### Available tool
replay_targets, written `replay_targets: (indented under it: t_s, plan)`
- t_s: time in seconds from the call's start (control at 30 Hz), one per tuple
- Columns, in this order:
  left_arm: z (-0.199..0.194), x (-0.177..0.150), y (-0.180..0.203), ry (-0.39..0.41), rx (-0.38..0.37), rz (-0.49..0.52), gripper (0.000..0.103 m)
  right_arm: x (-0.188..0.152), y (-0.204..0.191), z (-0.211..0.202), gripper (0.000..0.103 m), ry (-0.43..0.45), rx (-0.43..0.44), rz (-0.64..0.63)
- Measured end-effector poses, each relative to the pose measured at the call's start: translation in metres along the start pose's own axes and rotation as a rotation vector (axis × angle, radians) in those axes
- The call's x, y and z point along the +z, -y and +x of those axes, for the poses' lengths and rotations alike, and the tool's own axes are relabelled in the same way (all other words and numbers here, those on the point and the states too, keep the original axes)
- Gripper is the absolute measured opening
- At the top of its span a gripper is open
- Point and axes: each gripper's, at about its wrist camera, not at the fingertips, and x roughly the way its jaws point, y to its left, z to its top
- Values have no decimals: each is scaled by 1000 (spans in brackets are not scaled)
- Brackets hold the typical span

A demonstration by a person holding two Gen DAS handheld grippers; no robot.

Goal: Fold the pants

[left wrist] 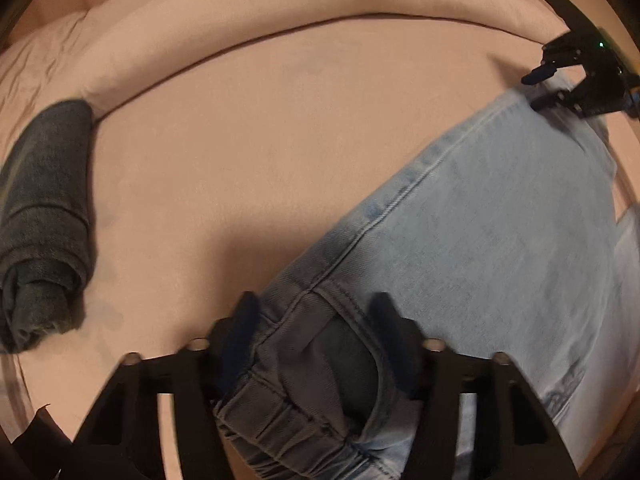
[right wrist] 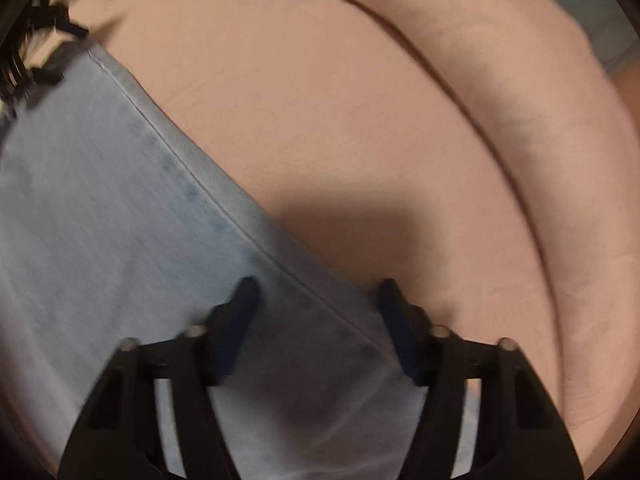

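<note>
Nearest to us, we are reaching over the jeans (left wrist: 480,208) with both grippers. Our left gripper (left wrist: 316,320) is straddling the waistband end, jaws spread wide with the bunched grey denim lying between the fingers (left wrist: 244,320) but not pinched. Our right gripper (right wrist: 316,312) is doing the same at the other end of the garment, jaws wide apart over the pale cloth near its seam edge. We judge that we are setting each tool at one end so that, once closed, the two can lift or carry one end over to the other.

The jeans are lying flat on the pink sheet (left wrist: 248,140), stretched in a diagonal band between the two tools, which suggests the legs are already laid together and a fold along the length is what is left. In the left view the right gripper is showing at the far end of the denim, fingers apart.

Farther off, a dark rolled garment (left wrist: 44,220) is resting at the left edge of the sheet, well apart from the jeans. Beyond everything a long pale pillow (left wrist: 280,0) is running along the back.
</note>
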Motion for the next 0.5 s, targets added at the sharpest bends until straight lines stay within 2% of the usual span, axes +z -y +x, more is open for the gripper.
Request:
replay_targets:
  t_s: [0.03, 0.07, 0.1, 0.17, 0.3, 0.33, 0.43, 0.47, 0.5]
  plan:
    - [-2, -2, 3, 8, -28, 1, 16, 0, -7, 0, 27, -2, -18, -39]
    - [-3, -5, 10, 14, -9, 10, 11, -1, -17, 1, 12, -6, -63, -82]
    - [-3, -8, 19, 21, 32, 44, 6, -3, -24, 2, 8, -14, -106, -110]
    - [-3, -12, 32, 35, 103, 65, 3, -6, -39, 4, 5, -17, -172, -129]
    - [-22, -8, 27, 147, 220, -41, 2, 0, -62, 8, 4, 8, -324, -169]
    - [-26, -5, 22, 179, 238, -79, 2, 7, -59, 3, 3, 42, -353, -145]
    - [-16, -5, 5, 157, 240, -121, 2, 24, -51, -2, 4, 121, -386, -64]
    - [-9, -5, 6, 139, 267, -102, 3, 27, -49, 3, 4, 131, -395, -52]
    - [-4, -5, 5, 130, 324, -77, 3, 31, -48, 11, 4, 118, -396, -50]
